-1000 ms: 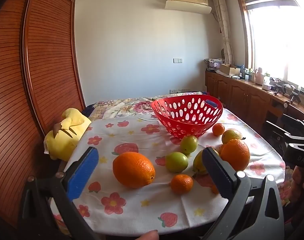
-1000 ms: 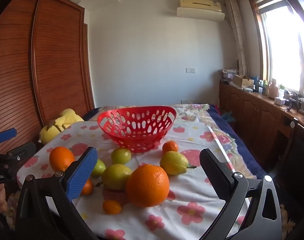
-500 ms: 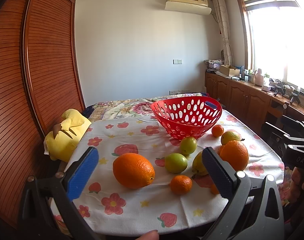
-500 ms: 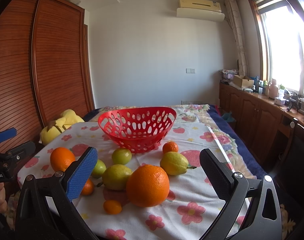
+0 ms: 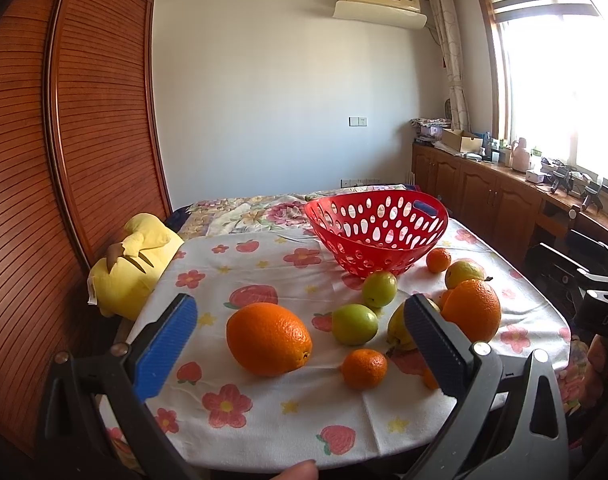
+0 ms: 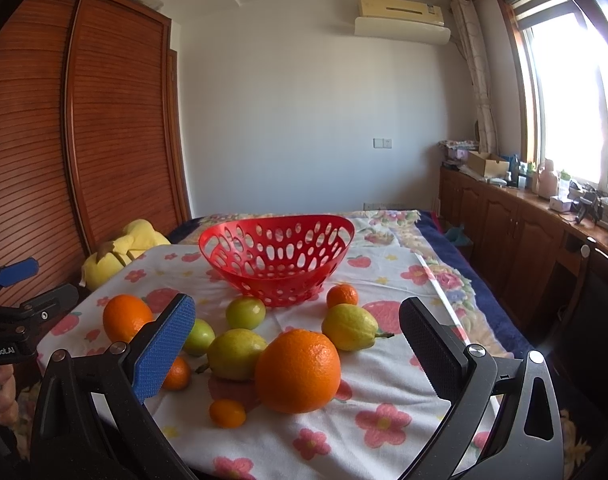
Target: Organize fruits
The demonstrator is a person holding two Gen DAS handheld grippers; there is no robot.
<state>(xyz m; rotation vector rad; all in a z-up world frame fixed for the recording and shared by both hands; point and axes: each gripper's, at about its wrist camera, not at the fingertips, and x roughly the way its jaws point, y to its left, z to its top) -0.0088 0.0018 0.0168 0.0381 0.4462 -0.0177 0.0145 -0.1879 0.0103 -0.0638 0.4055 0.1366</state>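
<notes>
A red perforated basket [image 5: 378,236] [image 6: 277,258] stands empty on a floral tablecloth [image 5: 263,396]. In front of it lie loose fruits: a big orange [image 5: 268,339] before my left gripper [image 5: 299,346], a second big orange [image 6: 297,376] [image 5: 471,310] before my right gripper [image 6: 295,354], green-yellow pears [image 6: 235,354] [image 6: 348,332], round green fruits [image 5: 354,324] [image 5: 379,289], and small tangerines [image 5: 364,369] [image 6: 227,413]. Both grippers are open and empty, held above the table's near edge.
A yellow plush toy [image 5: 133,260] lies at the table's left edge by a wooden wardrobe [image 5: 83,140]. A bed with a floral cover [image 6: 424,248] is behind the table. Wooden cabinets [image 5: 484,192] with clutter run under the window on the right.
Both grippers have hardly moved; the views shift only slightly. The fruits and the basket stay where they were.
</notes>
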